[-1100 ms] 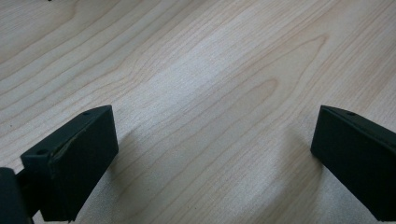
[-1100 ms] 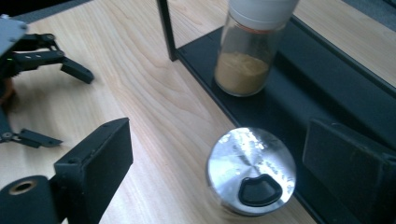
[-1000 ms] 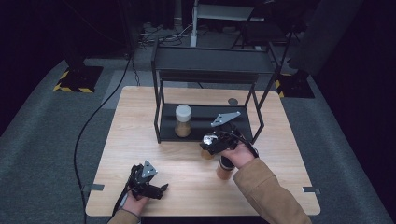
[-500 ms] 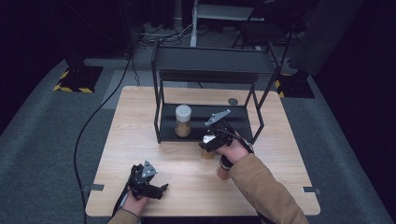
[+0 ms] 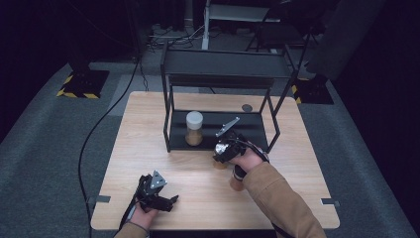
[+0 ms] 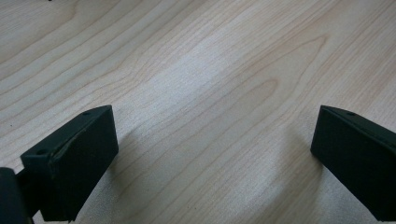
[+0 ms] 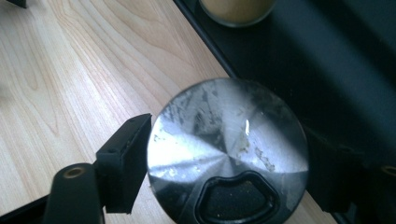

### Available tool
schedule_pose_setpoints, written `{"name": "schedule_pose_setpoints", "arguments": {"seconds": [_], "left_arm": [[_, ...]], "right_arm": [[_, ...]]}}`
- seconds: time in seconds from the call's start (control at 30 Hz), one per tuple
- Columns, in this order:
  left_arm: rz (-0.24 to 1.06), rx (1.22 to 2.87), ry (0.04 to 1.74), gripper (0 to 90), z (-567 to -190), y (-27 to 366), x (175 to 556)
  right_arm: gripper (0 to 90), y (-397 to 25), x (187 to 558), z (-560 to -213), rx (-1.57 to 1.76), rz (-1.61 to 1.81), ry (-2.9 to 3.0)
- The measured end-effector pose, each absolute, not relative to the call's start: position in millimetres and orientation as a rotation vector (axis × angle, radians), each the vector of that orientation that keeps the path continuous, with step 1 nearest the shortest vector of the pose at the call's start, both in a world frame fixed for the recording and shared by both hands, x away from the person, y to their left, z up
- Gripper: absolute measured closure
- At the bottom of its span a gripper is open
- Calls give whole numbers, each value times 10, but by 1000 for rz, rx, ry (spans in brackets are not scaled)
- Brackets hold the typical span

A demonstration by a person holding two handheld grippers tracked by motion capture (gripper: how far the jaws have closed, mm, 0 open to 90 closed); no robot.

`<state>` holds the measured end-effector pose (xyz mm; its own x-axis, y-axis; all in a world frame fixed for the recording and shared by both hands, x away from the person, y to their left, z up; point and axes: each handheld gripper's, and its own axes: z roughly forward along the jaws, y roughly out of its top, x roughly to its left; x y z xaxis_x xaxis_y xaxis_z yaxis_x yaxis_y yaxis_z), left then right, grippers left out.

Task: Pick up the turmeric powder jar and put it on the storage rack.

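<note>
Spice jar [image 7: 228, 151] with a brushed metal lid, pinched between the jaws of the right gripper [image 5: 224, 147], close above the table [image 5: 148, 129] just in front of the near edge of the black wire shelf [image 5: 218, 126]. Pressed on the lid's two sides in the right gripper view, one pad [image 7: 125, 161] flat against the lid's left side, the other lost in shadow against the shelf. Looks like a placing step: carrying the jar onto the shelf's lower tray, beside the white-capped jar [image 5: 193, 128] of tan powder already standing there at the left.

For doing it well: lift enough to clear the tray's front lip before moving far. Keep the jar upright, since the lid carries a pour opening and some powder clings to it. Aim for the bare tray right of the white-capped jar, well apart from it, and left of the right-hand upright of the frame. Lower until the base sits flat, then spread the jaws straight out without dragging. Mind the upper shelf overhead while withdrawing toward the near side.

Left gripper [image 5: 154, 192] resting at the near left of the table, jaws spread wide over bare wood in the left gripper view, holding nothing. Best left there, clear of the path.
</note>
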<state>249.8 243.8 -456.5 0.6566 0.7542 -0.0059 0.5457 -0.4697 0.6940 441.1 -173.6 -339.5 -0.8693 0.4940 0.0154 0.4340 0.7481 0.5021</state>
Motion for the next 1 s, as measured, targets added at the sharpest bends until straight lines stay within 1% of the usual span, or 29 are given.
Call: {"name": "schedule_pose_setpoints", "arguments": {"seconds": [0.13,0.6,1.0], "left_arm": [[397,2196,1000,3,-4564,2439,2499],[396,2195,1000,3,-4565,2440,2500],[396,2197,998,3,-4564,2442,2502]], "right_arm": [[300,-1701,4471,-3417,763,711,2860],[307,-1670,4468,-3360,752,681,2862],[308,-1663,4445,-3178,723,712,2845]]}}
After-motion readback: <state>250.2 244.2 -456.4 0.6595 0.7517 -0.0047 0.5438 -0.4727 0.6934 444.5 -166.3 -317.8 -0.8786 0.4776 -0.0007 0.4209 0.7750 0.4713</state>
